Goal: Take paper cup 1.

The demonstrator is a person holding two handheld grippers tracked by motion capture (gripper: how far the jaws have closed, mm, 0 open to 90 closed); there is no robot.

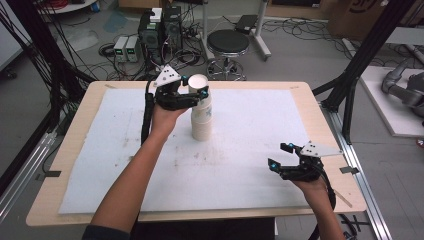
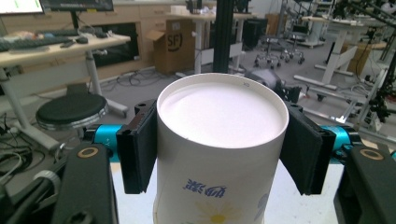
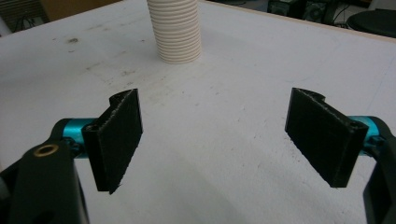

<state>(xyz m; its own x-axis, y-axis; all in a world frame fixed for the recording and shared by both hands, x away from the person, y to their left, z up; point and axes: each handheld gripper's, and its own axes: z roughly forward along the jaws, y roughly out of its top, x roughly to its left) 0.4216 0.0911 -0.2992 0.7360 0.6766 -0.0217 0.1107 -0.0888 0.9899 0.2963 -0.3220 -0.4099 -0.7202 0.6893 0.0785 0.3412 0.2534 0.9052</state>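
Now we are clamping the left gripper on the top paper cup of the cup stack mid-mat, peeling it upward; the right gripper is waiting, jaws apart. Next calls for a straight lift.

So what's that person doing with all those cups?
A person holds a gripper in each hand. The left gripper is clamped on the top paper cup of a stack of cups standing on the white mat. The right gripper waits open near the table's edge, holding nothing.
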